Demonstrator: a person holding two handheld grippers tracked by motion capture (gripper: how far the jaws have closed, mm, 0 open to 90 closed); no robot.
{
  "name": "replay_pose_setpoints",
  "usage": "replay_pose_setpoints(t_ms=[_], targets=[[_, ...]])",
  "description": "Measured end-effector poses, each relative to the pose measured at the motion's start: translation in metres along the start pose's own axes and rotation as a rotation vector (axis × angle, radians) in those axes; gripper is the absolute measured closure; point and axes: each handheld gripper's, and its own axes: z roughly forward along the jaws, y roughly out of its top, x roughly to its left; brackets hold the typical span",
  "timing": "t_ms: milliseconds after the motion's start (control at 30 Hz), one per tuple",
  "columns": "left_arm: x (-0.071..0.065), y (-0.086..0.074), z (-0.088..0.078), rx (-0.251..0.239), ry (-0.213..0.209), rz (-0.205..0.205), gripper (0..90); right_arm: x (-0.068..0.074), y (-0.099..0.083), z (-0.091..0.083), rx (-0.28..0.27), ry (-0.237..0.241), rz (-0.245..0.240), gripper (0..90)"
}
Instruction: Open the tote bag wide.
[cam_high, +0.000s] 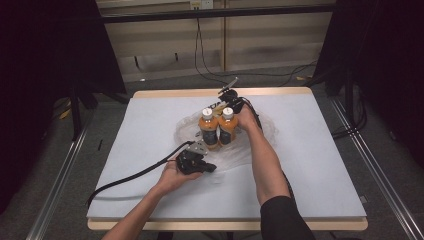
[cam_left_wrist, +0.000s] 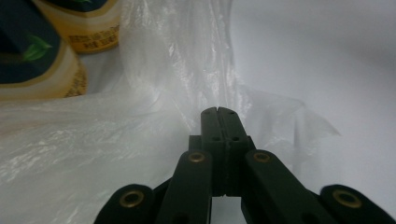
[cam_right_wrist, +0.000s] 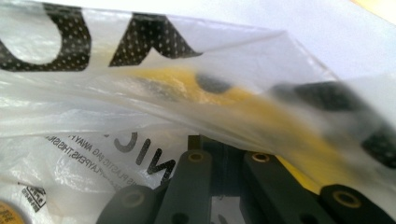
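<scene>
High view: two orange bottles (cam_high: 218, 126) with white caps stand upright, touching, amid a clear plastic bag (cam_high: 260, 131) near the middle of the white table (cam_high: 325, 165). The left gripper (cam_high: 209, 169) lies at the bag's near edge; the right gripper (cam_high: 223, 94) is behind the bottles. Left gripper view adds its jaws clenched on a fold of bag film (cam_left_wrist: 177, 70), with dark leaf-printed bottle labels (cam_left_wrist: 32, 46) beside. Right gripper view shows film (cam_right_wrist: 140, 93) draped over its jaws, tips hidden, apparently clenched; black print reads partly "PLASTIC BAG AWAY".
</scene>
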Motion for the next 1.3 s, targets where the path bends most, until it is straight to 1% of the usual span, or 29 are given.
replay_pose_setpoints(t_ms=[33,133,167,200,233,267,300,367,400,433,467,500,567,600,633,700,767,800,867,900,933,967,1000,1033,1067,1167,1200,1267,1300], targets=[[-0.001,0.001,-0.001,0.017,0.008,-0.002,90.0,0.002,0.001,-0.001,0.009,-0.010,-0.006,90.0],[0.001,0.000,-0.002,0.018,-0.001,-0.011,90.0,0.003,-0.001,-0.003,0.012,0.006,-0.024,90.0],[0.003,-0.001,0.000,-0.006,-0.009,-0.029,90.0,0.003,-0.003,-0.004,0.020,0.007,-0.020,90.0],[0.004,-0.001,0.000,-0.009,-0.001,-0.041,90.0,0.001,-0.005,-0.005,0.010,0.034,0.003,90.0],[0.005,0.000,0.000,-0.015,0.012,-0.047,90.0,-0.003,-0.009,-0.011,-0.039,0.077,0.023,90.0],[0.005,0.000,0.000,-0.015,0.012,-0.047,90.0,-0.003,-0.009,-0.011,-0.039,0.077,0.023,90.0],[0.005,0.000,0.000,-0.014,0.011,-0.040,90.0,-0.002,-0.011,-0.013,-0.046,0.097,0.037,90.0],[0.004,-0.001,0.000,-0.016,0.013,-0.049,90.0,-0.003,-0.013,-0.017,-0.048,0.097,0.008,90.0],[0.004,-0.001,0.000,-0.018,0.012,-0.055,90.0,-0.003,-0.015,-0.020,-0.051,0.112,0.017,90.0],[0.004,0.000,0.000,-0.018,0.010,-0.052,90.0,-0.005,-0.017,-0.023,-0.058,0.113,0.017,90.0],[0.004,-0.001,0.000,-0.023,0.015,-0.057,90.0,-0.007,-0.019,-0.028,-0.073,0.127,0.027,90.0],[0.003,-0.001,0.000,-0.030,0.016,-0.063,90.0,-0.007,-0.019,-0.028,-0.073,0.127,0.027,90.0],[0.004,0.000,-0.002,-0.011,0.018,-0.046,90.0,-0.007,-0.021,-0.034,-0.084,0.144,0.015,90.0],[0.003,0.001,-0.003,-0.014,0.019,-0.054,90.0,-0.006,-0.021,-0.036,-0.089,0.145,0.010,90.0],[0.003,0.000,-0.002,-0.041,0.015,-0.065,90.0,-0.006,-0.022,-0.039,-0.094,0.152,0.007,90.0],[0.003,0.002,-0.004,-0.060,0.017,-0.075,90.0,-0.006,-0.024,-0.047,-0.116,0.152,-0.002,90.0],[0.003,0.003,-0.005,-0.067,0.017,-0.071,90.0,-0.006,-0.025,-0.050,-0.120,0.153,0.001,90.0],[0.003,0.004,-0.009,-0.072,0.022,-0.072,90.0,-0.007,-0.028,-0.057,-0.141,0.144,-0.007,90.0],[0.003,0.004,-0.010,-0.076,0.022,-0.071,90.0,-0.007,-0.029,-0.060,-0.146,0.149,-0.009,90.0],[0.003,0.004,-0.010,-0.099,0.020,-0.079,90.0,-0.007,-0.031,-0.064,-0.145,0.147,-0.017,90.0],[0.003,0.005,-0.011,-0.093,0.027,-0.078,90.0,-0.008,-0.033,-0.067,-0.149,0.143,-0.026,90.0],[0.003,0.005,-0.013,-0.088,0.031,-0.079,90.0,-0.009,-0.035,-0.070,-0.163,0.144,-0.023,90.0],[0.003,0.004,-0.013,-0.109,0.030,-0.080,90.0,-0.010,-0.037,-0.074,-0.183,0.150,-0.020,90.0],[0.003,0.005,-0.014,-0.102,0.029,-0.080,90.0,-0.011,-0.040,-0.077,-0.196,0.153,-0.015,90.0],[0.003,0.005,-0.016,-0.110,0.036,-0.086,90.0,-0.011,-0.042,-0.081,-0.200,0.151,-0.012,90.0],[0.004,0.005,-0.022,-0.129,0.041,-0.091,90.0,-0.010,-0.050,-0.091,-0.231,0.148,-0.024,90.0],[0.004,0.005,-0.023,-0.140,0.052,-0.094,90.0,-0.009,-0.053,-0.095,-0.244,0.144,-0.028,90.0],[0.006,0.004,-0.026,-0.136,0.062,-0.094,90.0,-0.009,-0.059,-0.102,-0.262,0.147,-0.042,90.0],[0.005,0.004,-0.027,-0.153,0.064,-0.103,90.0,-0.009,-0.062,-0.106,-0.267,0.140,-0.043,90.0]])
